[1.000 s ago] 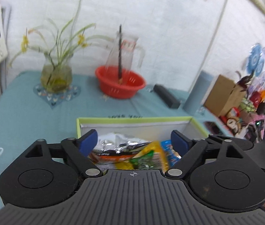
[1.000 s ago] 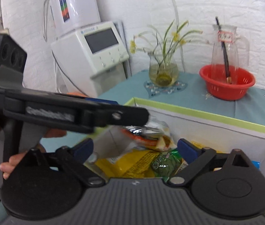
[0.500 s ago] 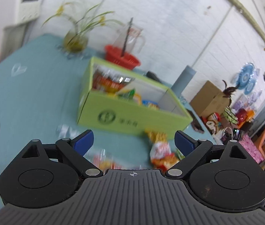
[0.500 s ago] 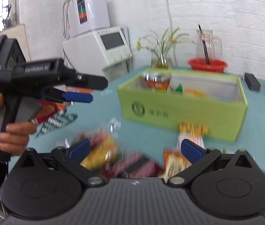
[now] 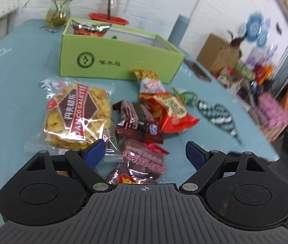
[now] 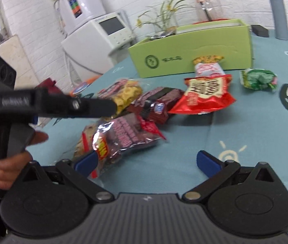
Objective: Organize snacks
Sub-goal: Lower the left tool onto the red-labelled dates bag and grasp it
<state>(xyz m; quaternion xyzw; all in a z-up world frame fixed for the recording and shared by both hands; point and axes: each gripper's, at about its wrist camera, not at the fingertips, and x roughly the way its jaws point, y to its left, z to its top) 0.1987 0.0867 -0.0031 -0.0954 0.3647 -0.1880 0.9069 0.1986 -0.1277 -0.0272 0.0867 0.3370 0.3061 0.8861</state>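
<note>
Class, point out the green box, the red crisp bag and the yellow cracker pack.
green box (image 5: 103, 61): left wrist view, front wall.
red crisp bag (image 6: 205, 95): right wrist view, printed face.
yellow cracker pack (image 5: 76, 111): left wrist view, label.

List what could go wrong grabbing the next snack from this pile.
The left tool is closing over the purple pack, whose clear edge overlaps the chips bag; both might get pinched. The glossy wrapper may slip. The right tool is close by, so they could collide.
</note>
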